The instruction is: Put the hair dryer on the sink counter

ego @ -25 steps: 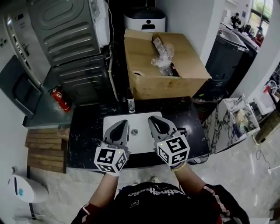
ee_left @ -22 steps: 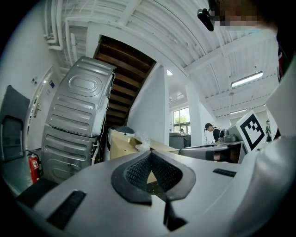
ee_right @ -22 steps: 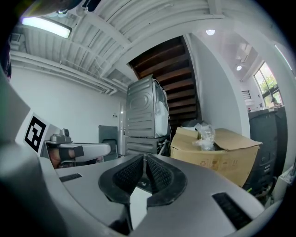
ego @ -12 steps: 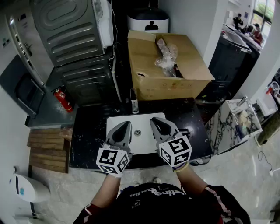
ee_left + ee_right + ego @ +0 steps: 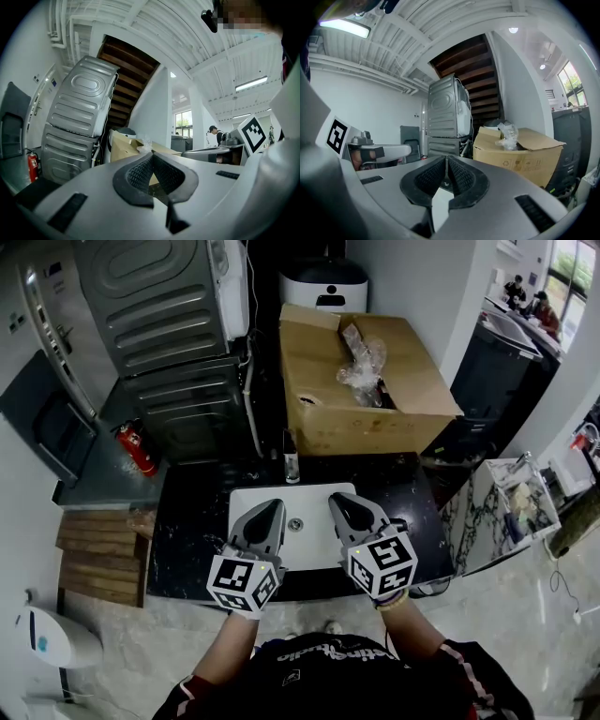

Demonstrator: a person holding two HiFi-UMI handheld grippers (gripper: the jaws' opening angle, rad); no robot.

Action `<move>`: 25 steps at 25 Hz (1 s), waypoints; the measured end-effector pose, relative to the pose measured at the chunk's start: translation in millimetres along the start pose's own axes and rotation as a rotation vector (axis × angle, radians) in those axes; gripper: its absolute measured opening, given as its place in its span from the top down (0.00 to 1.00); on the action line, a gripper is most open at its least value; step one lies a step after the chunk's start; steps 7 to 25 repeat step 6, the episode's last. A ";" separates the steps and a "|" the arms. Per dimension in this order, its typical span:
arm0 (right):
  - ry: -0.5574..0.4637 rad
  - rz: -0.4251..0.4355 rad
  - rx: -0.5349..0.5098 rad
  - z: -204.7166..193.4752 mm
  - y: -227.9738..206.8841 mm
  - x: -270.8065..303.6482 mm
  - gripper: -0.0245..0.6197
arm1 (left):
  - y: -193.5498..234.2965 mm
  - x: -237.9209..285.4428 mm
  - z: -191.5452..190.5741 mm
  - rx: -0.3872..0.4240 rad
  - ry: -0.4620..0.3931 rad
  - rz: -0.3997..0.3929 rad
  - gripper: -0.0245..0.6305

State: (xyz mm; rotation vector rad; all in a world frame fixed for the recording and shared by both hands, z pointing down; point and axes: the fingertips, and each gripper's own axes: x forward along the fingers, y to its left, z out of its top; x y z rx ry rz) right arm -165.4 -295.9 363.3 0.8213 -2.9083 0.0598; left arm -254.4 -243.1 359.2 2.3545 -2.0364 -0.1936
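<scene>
Black stone counter with a white basin set in its middle; a small bottle stands at the basin's far edge.

Far side: an open cardboard box with crumpled plastic wrap inside. Left of it is a grey washer stack, with a red extinguisher at its foot. Wooden planks lie on the floor left of the counter.

Left gripper hangs over the basin's left half. Its own view shows the pads meeting at the tips, clenched, with nothing between them.

Right gripper hangs over the basin's right half. It is also clenched, its pads pressed close and empty. The two grippers sit side by side, near each other but apart.

Hair dryer: only a dark barrel-like end peeks out just right of the right gripper, on the counter right of the basin. The gripper hides the rest, so I cannot be sure of it. Neither gripper touches it.
</scene>
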 end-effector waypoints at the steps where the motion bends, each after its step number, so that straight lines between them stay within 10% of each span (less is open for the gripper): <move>1: 0.003 0.000 0.000 -0.9 -0.1 -0.5 0.89 | -0.4 -0.2 0.0 0.000 0.000 -0.001 0.94; 25: 0.016 0.005 0.003 -2.9 0.3 -1.3 0.89 | -0.7 0.0 -0.3 -0.001 0.002 -0.002 0.94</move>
